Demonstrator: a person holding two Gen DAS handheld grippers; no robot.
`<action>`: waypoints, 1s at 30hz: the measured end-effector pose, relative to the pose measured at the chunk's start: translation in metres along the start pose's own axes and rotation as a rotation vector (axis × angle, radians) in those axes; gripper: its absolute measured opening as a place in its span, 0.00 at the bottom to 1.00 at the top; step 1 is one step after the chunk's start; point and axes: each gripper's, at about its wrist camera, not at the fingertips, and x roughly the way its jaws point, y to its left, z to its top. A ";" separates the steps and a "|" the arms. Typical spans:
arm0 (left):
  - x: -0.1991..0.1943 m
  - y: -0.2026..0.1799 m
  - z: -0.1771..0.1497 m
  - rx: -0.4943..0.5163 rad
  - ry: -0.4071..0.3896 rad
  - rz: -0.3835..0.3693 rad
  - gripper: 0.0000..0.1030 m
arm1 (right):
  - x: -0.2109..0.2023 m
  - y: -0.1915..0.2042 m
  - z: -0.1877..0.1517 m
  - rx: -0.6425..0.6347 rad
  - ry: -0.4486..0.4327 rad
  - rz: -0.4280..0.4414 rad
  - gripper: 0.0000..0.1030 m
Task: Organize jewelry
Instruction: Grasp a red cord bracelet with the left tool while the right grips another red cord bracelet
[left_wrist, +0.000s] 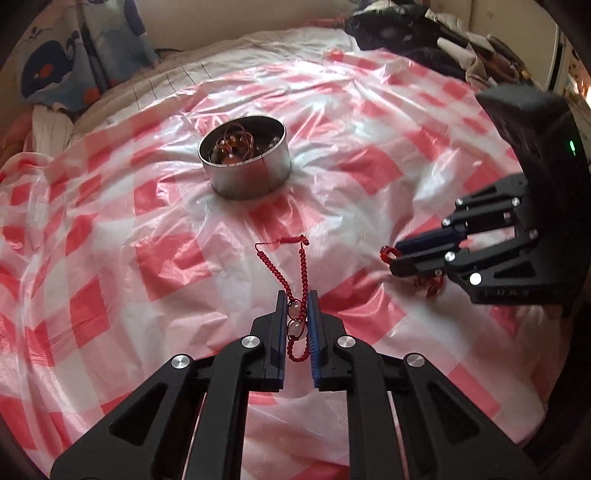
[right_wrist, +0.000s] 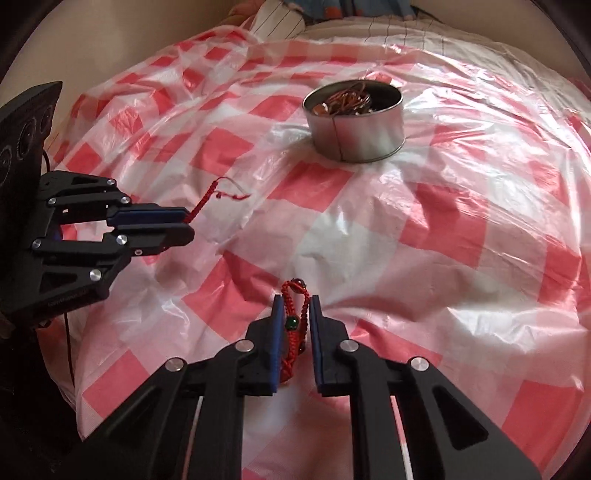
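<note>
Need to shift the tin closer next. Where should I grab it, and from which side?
Grip the round metal tin by its rim, one finger inside the near wall, coming from above. It stands upright and open, and its body looks too wide to span. Jewelry fills the middle, so stay at the edge.

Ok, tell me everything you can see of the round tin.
The tin is a low, round, open-topped can of dull silvery metal with a thin vertical seam down its wall. It stands upright on the red-and-white checked plastic sheet, which dips slightly around its base. Inside lies a tangle of reddish-brown cords and amber-looking beads. No lid shows. Neither gripper touches it; both are nearer the cameras.
</note>
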 end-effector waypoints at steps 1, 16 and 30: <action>0.000 0.002 0.001 -0.009 -0.004 0.006 0.10 | -0.002 0.001 -0.001 -0.002 -0.014 -0.014 0.14; 0.045 -0.010 0.003 -0.010 0.080 0.098 0.56 | 0.011 -0.012 -0.001 0.040 -0.005 -0.158 0.52; 0.041 -0.002 0.007 -0.088 0.047 0.079 0.08 | -0.004 -0.022 0.001 0.098 -0.078 -0.161 0.58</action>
